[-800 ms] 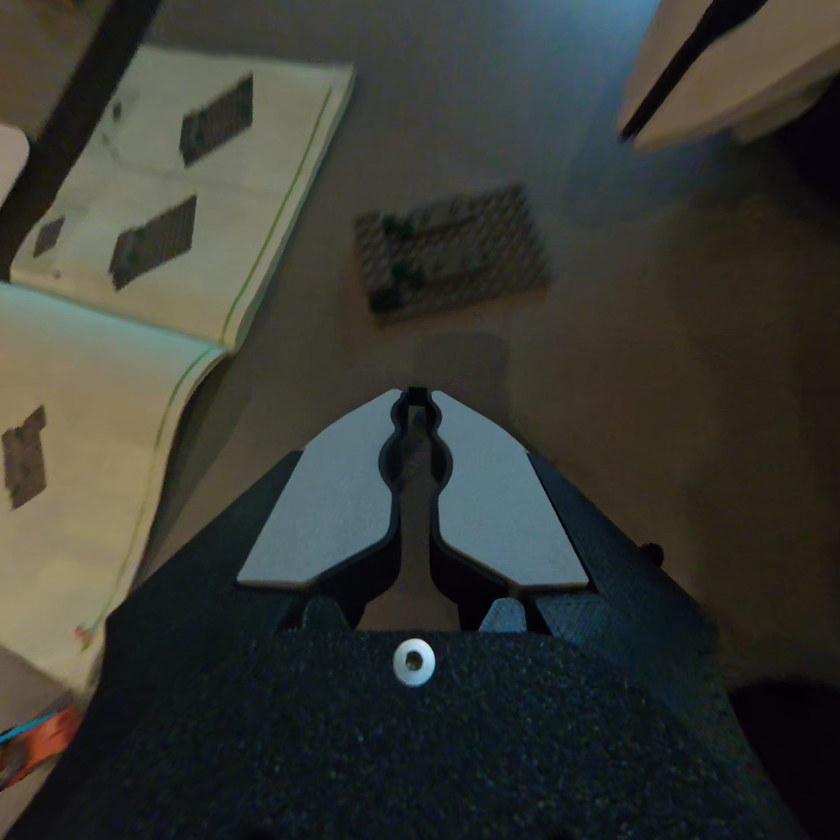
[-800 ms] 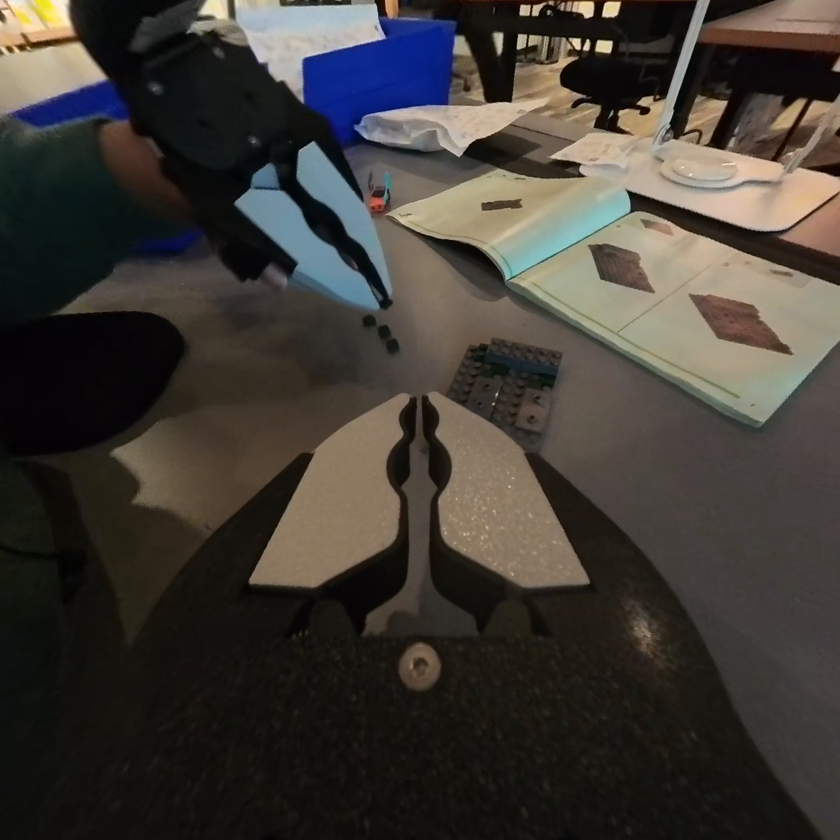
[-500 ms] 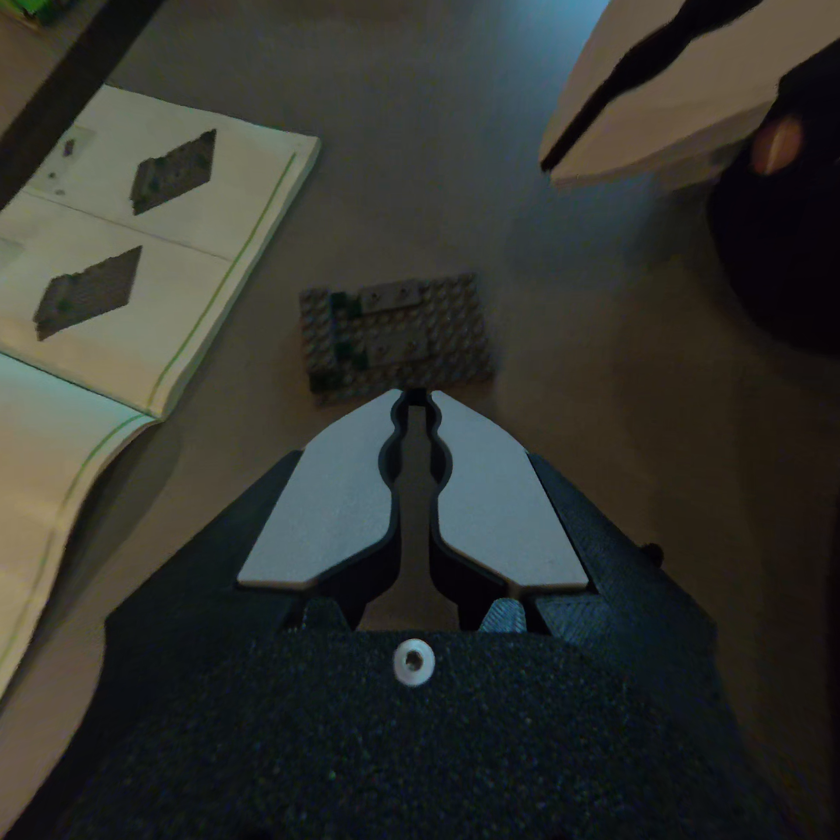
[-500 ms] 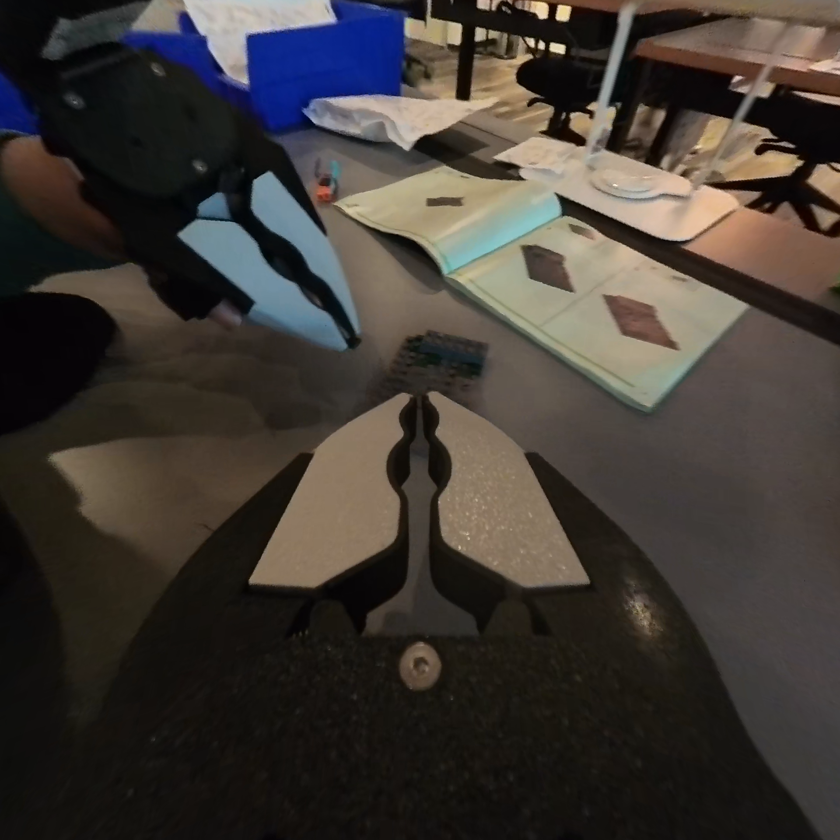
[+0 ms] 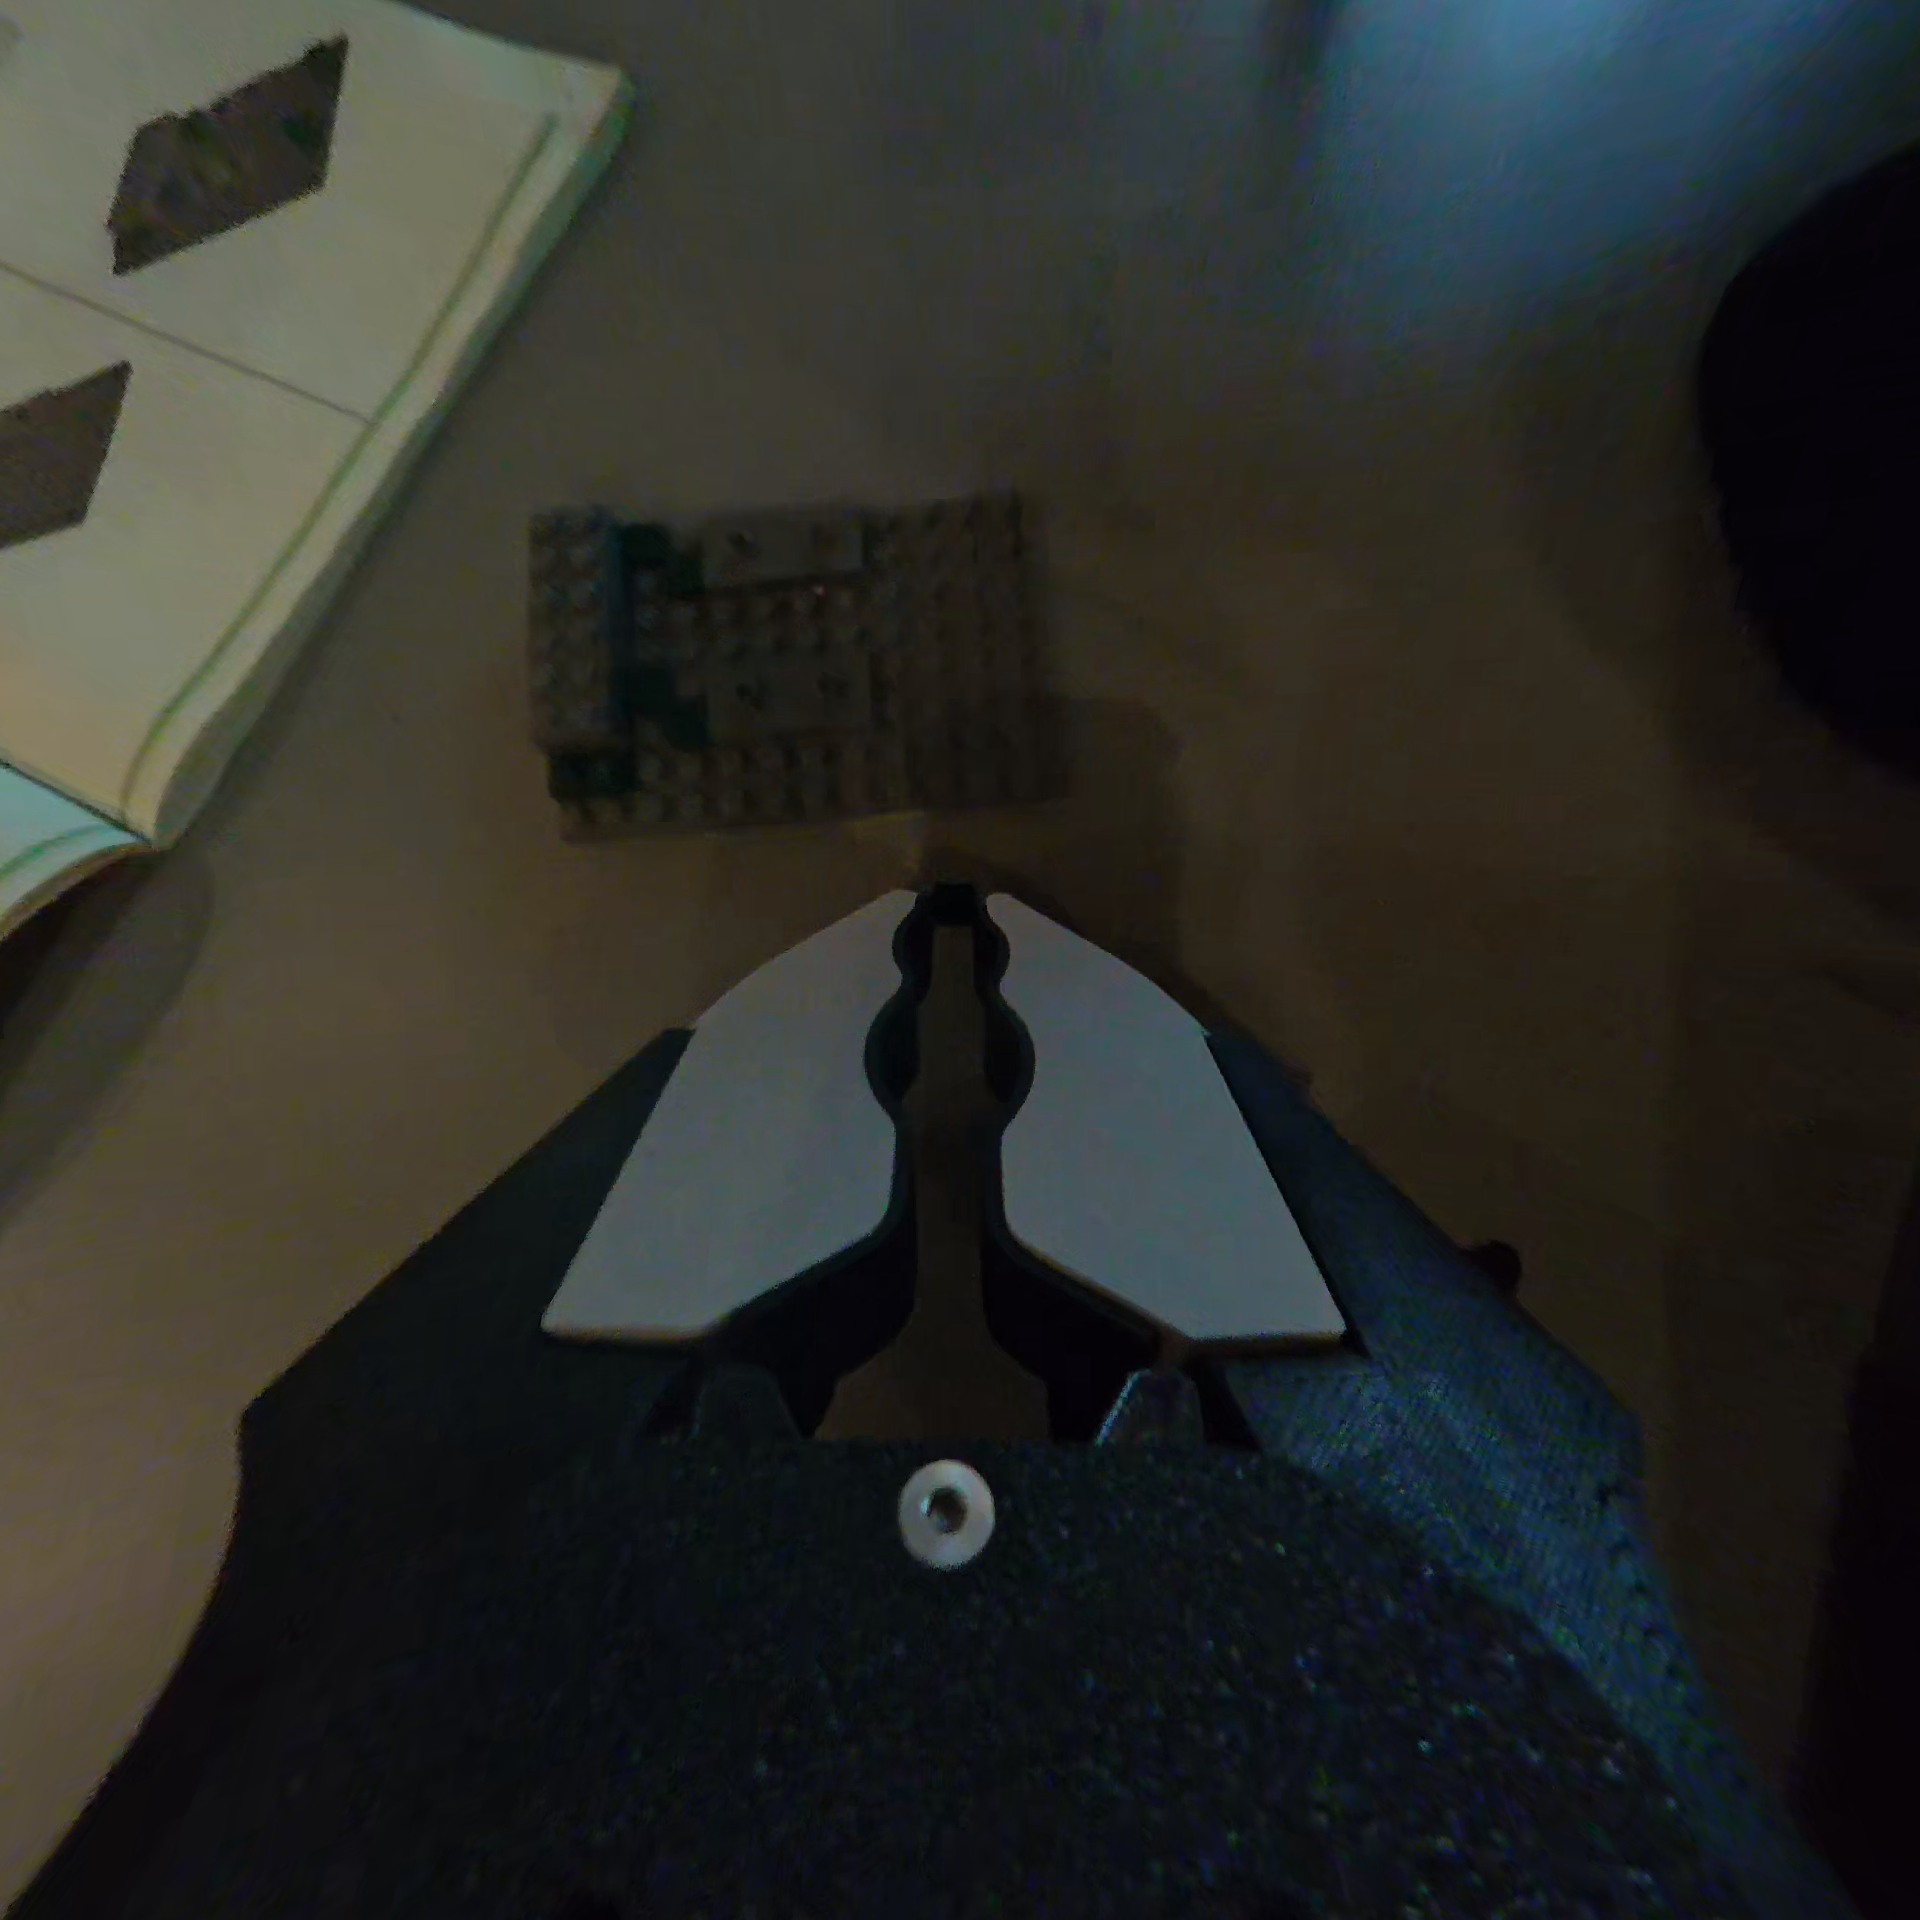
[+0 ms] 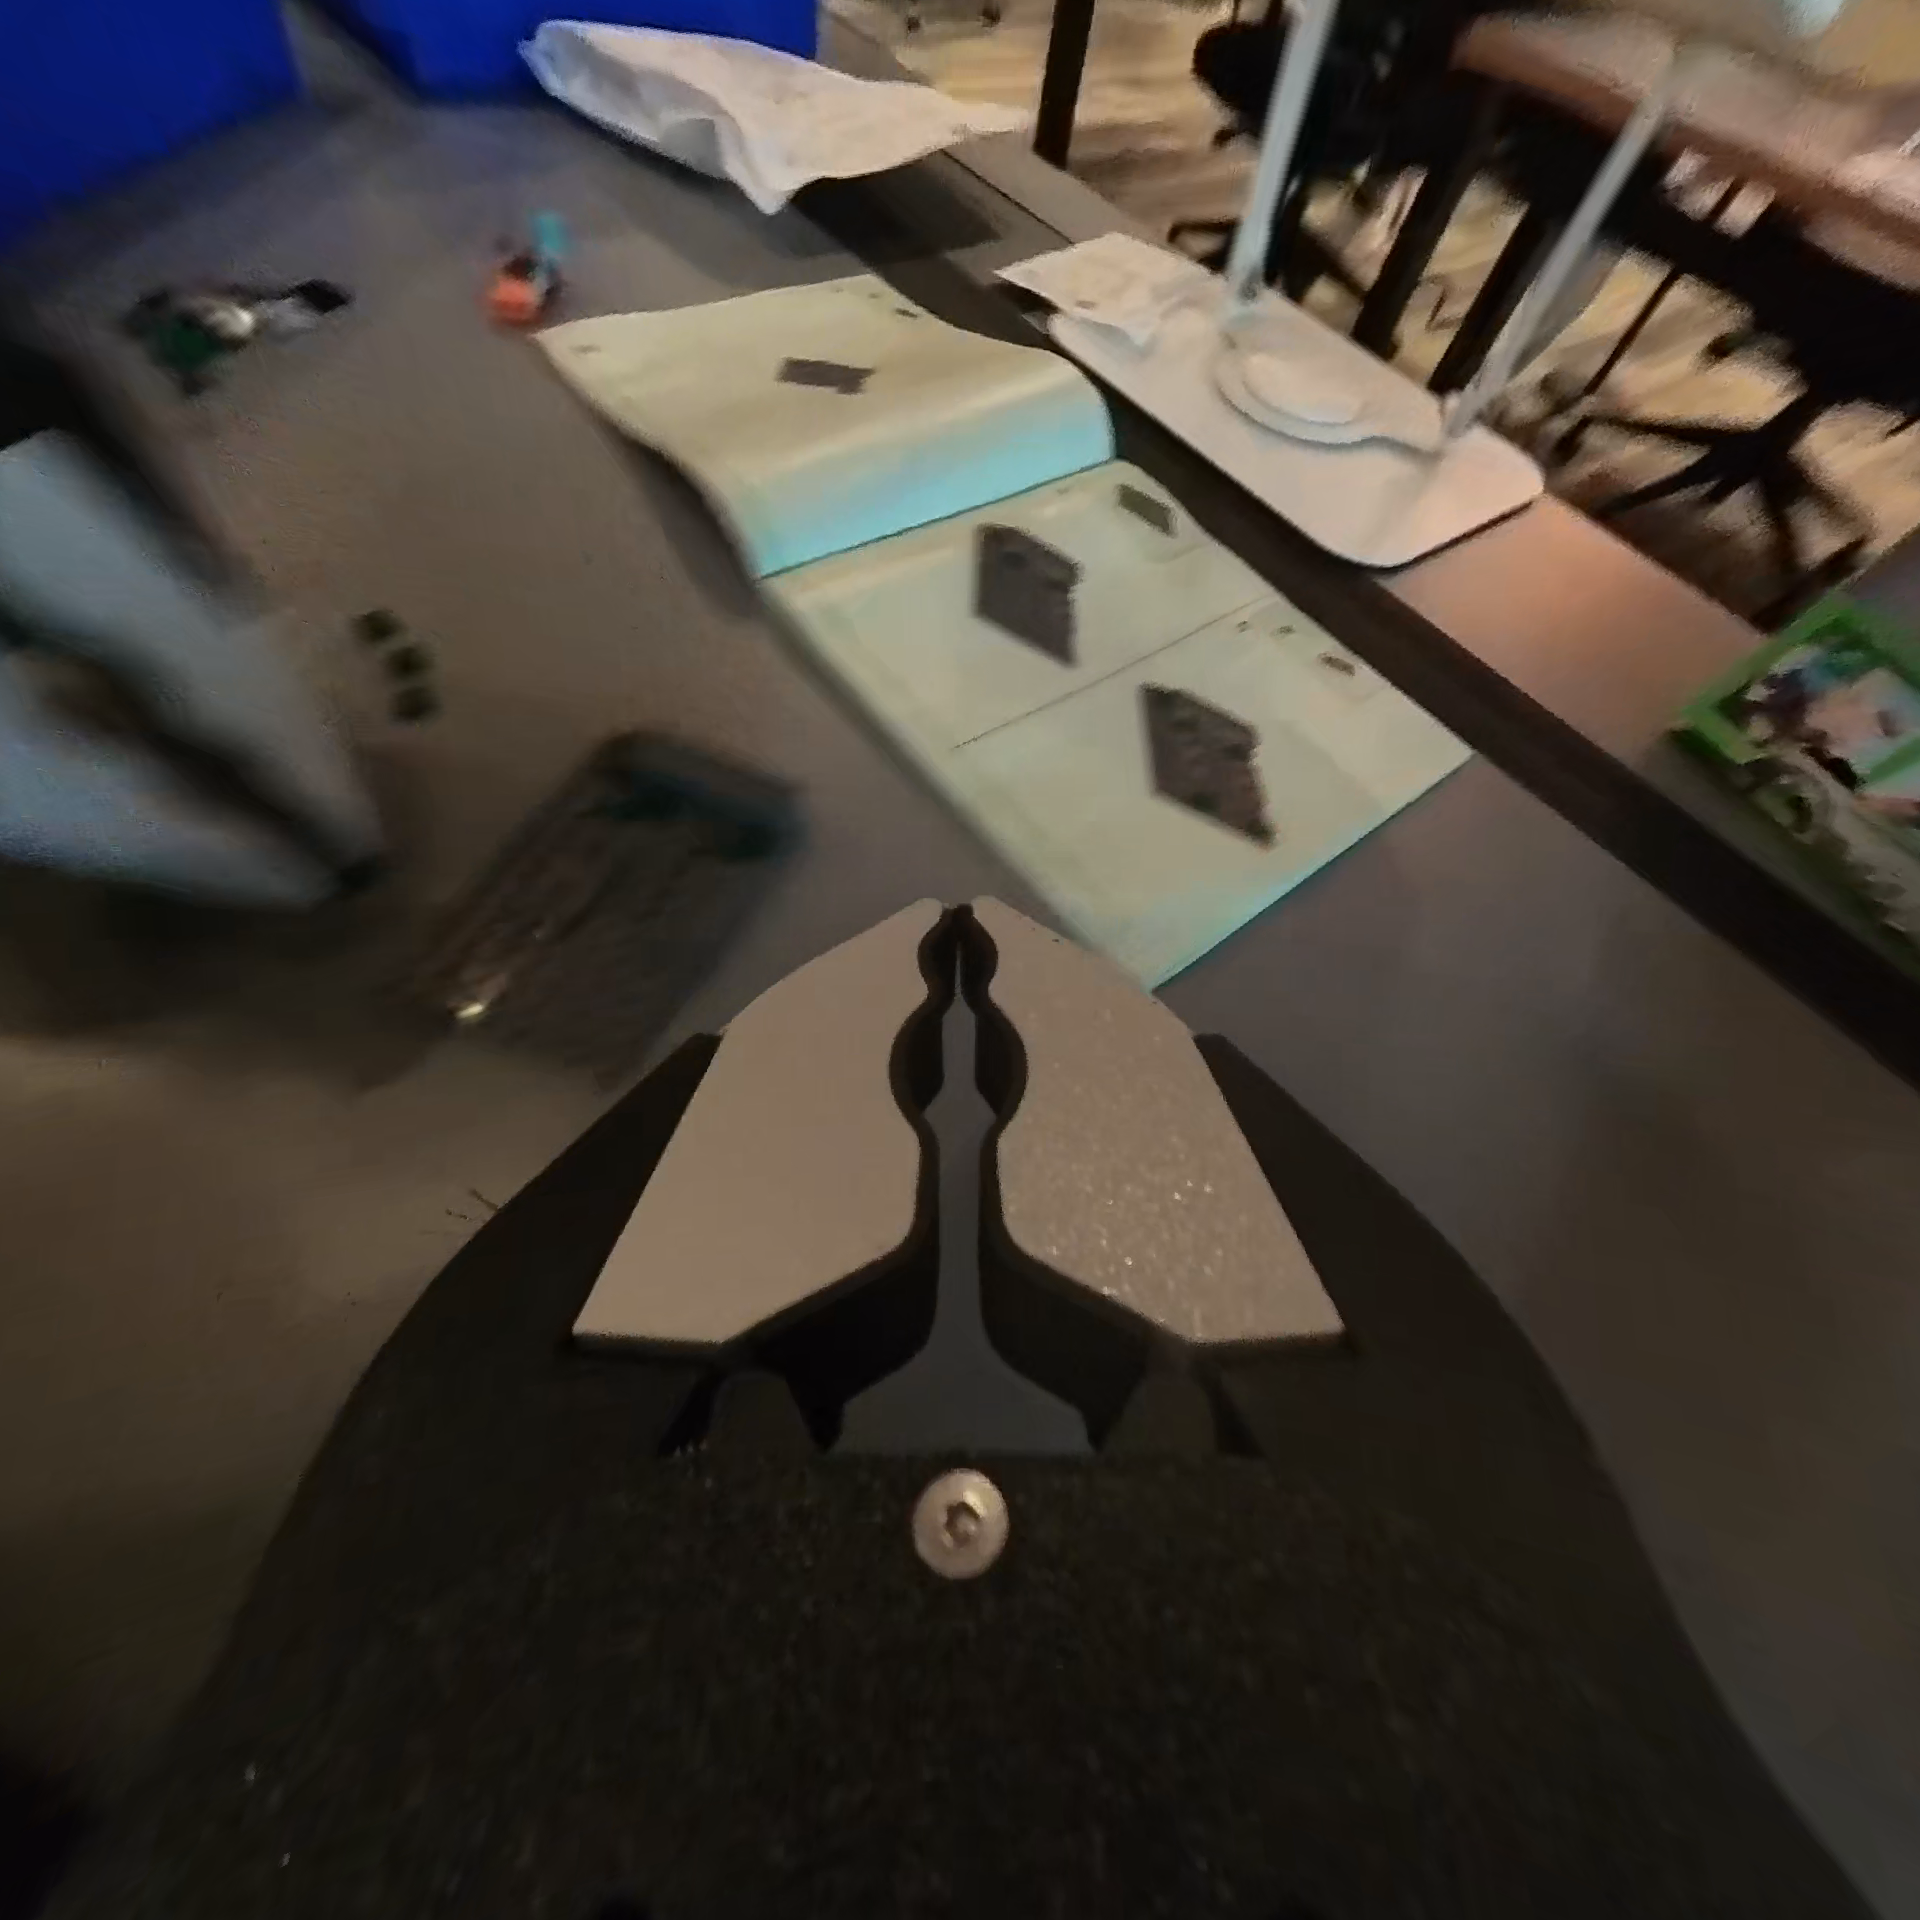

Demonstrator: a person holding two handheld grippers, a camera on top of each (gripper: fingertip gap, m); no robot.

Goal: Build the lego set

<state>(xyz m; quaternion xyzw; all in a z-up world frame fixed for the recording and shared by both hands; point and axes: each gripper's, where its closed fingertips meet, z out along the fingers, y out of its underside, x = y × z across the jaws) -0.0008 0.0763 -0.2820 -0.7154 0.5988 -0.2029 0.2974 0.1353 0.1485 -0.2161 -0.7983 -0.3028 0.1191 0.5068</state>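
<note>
The grey lego plate (image 5: 779, 665), with dark green and light grey pieces on it, lies on the grey table. My left gripper (image 5: 951, 902) hovers just short of its near edge, shut on a small dark brick (image 5: 951, 891) pinched at the tips. In the right wrist view the plate (image 6: 613, 894) is blurred at left, with the left gripper (image 6: 343, 852) beside it. My right gripper (image 6: 958, 916) is shut and empty, to the right of the plate and above the table. Three small dark bricks (image 6: 395, 665) lie beyond the plate.
The open instruction booklet (image 5: 208, 364) lies left of the plate and also shows in the right wrist view (image 6: 1039, 644). A white lamp base (image 6: 1299, 416), a green box (image 6: 1818, 748), a blue bin (image 6: 156, 83), white paper (image 6: 748, 114) and loose pieces (image 6: 229, 317) stand farther off. The tips of one gripper are about 15 cm away from the tips of the other.
My left gripper has come down close to the plate's near edge with the small brick in it. My right gripper has swung right, so the plate now sits to its left.
</note>
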